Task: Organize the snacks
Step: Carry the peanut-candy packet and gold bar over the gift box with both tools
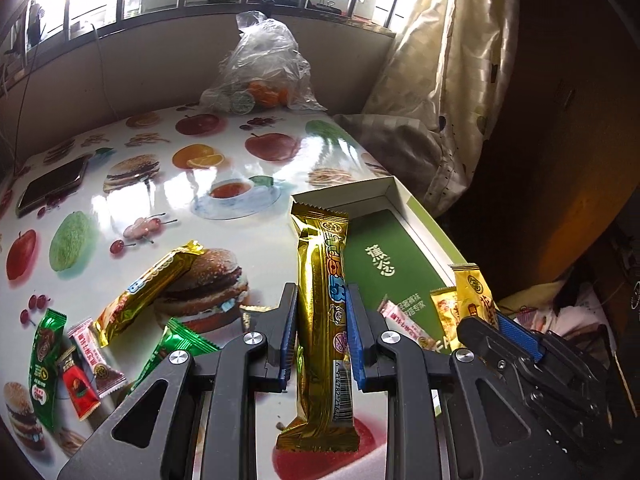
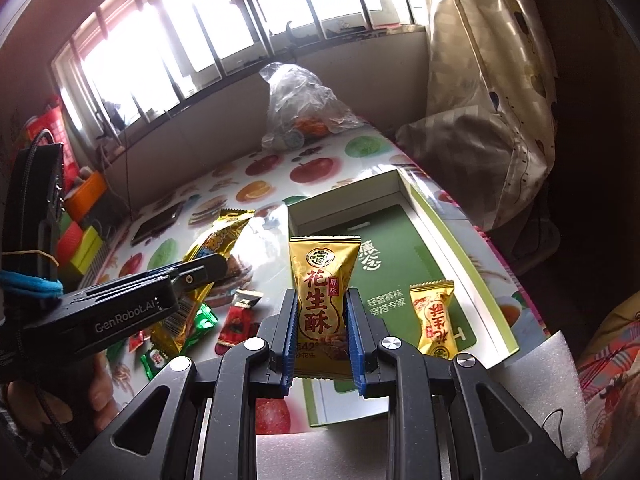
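A glossy table (image 1: 168, 200) printed with fruit and burger pictures spreads out ahead of both pairs of fingers. Beyond the right gripper's fingertips, a shallow white cardboard box with a green liner (image 2: 476, 280) lies open on it; in the left wrist view the same box sits ahead and to the right of the fingers. At the table's far end slumps a crumpled clear plastic bag (image 1: 266, 68) with orange items inside.

The left gripper (image 1: 322, 334) has its blue-padded fingers closed on the sides of a long gold foil snack bar (image 1: 322, 300), which stands upright between them. The right gripper (image 2: 322, 338) pinches a yellow peanut-crisp packet with red characters (image 2: 322, 300) the same way, holding it just before the near end of the box.

Inside the box, right of the right fingers, lies a second small yellow packet (image 2: 434, 318). Left of the left fingers, loose on the table, lie another gold foil bar (image 1: 148, 288), a green foil wrapper (image 1: 44, 352) and a small red wrapped candy (image 1: 80, 390).
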The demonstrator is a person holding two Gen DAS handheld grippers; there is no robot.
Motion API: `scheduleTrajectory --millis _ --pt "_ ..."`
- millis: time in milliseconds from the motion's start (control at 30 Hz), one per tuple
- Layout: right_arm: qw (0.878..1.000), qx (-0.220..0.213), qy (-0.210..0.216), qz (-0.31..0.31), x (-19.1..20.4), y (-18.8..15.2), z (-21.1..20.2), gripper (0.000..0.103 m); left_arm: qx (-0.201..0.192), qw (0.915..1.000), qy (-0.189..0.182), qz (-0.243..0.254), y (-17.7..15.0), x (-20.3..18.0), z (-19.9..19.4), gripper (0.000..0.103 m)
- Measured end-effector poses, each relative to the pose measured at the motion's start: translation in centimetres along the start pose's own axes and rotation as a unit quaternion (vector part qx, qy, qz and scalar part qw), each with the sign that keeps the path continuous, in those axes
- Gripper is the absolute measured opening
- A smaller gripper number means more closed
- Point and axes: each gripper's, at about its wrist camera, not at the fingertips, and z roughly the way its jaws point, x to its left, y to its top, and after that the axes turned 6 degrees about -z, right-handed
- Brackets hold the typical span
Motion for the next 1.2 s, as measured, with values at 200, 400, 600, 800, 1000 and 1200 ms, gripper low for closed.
scheduleTrajectory --millis 200,400,600,800,1000,1200 --pt "1.000 0.006 -0.022 0.010 -2.0 0.1 0.3 0.021 0.008 0.9997 -0.024 0.005 0.6 -1.8 1.3 0.024" --pt "0.999 0.015 -0.049 0.015 -3.5 -0.3 1.1 0.021 0.021 0.9990 -0.040 0.004 1.1 -3.1 2.9 0.024" --pt "0.997 0.035 -0.061 0.014 -4.5 -0.8 2.3 0.021 0.042 0.9982 -0.044 0.002 0.7 -3.8 4.8 0.024" --pt "0.997 0.052 -0.062 0.013 -5.0 -1.3 3.5 0.021 0.056 0.9975 -0.042 0.008 0.2 -4.4 6.3 0.024" --pt "0.996 0.057 -0.068 0.006 -5.0 -1.6 4.2 0.022 0.063 0.9973 -0.036 0.008 0.1 -4.7 7.2 0.024" --pt "0.995 0.056 -0.077 -0.004 -4.7 -1.5 4.4 0.022 0.070 0.9969 -0.035 0.008 0.0 -5.0 8.0 0.024"
